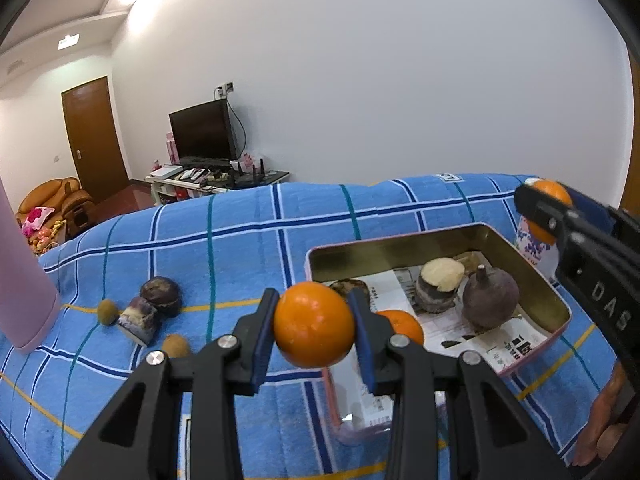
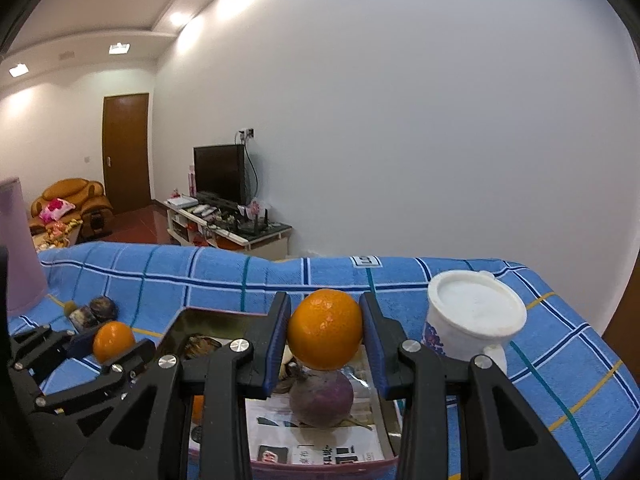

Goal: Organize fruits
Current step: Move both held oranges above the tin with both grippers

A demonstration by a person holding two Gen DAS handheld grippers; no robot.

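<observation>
Pink rectangular metal tin (image 1: 558,300) on blue plaid cloth (image 1: 240,248), gold inside, lined with printed newspaper (image 1: 492,344). Inside: dark purple round root with a stem (image 1: 490,300), cut tuber with pale top (image 1: 438,284), small orange fruit (image 1: 404,324) at the near wall, dark brown lump (image 1: 348,286) in the far left corner. White cup with blue print (image 2: 472,320) upright just beside the tin's right side.

Left gripper (image 1: 314,324) raised over the tin's near left corner, tilted downward; jaws clamped on a round orange (image 1: 314,322), blue pads pressed to both sides. Right gripper (image 2: 325,336) above the tin's far right, also tilted downward, jaws likewise closed around a second round orange (image 2: 325,334), held clear over the purple root.

Loose on the cloth left of the tin: dark purple round fruit (image 1: 161,295), cut purple chunk (image 1: 140,320), two small brown fruits (image 1: 107,312) near them. Pink cylinder (image 1: 24,296) at the far left edge.
</observation>
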